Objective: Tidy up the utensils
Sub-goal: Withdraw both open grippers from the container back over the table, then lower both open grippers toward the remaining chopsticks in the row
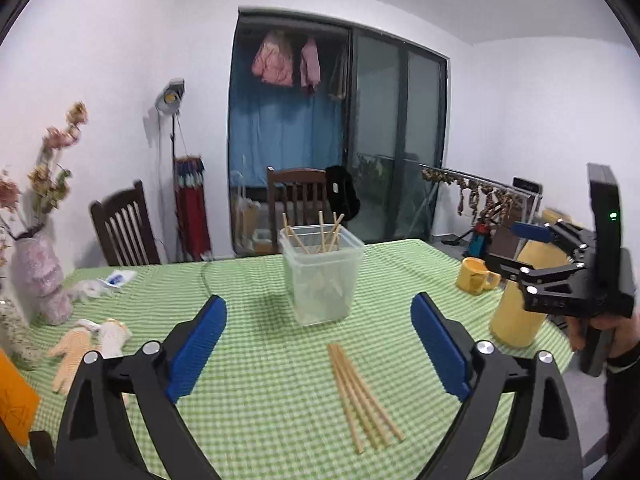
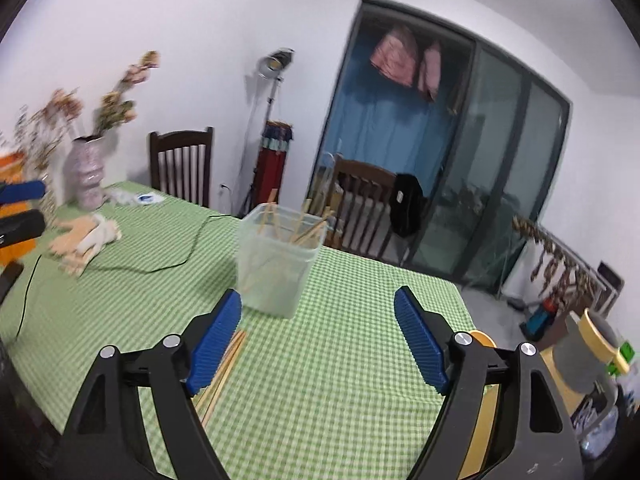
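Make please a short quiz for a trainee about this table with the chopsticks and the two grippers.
1. True or false: the loose chopsticks lie on the tablecloth, outside the clear container.
2. What does the left gripper hold? A) a chopstick B) nothing C) the yellow mug
3. Fill in: the right gripper has its jaws ____.

Key:
1. True
2. B
3. open

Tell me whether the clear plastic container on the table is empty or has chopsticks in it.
Not empty: the clear container stands upright holding several chopsticks leaning inside.
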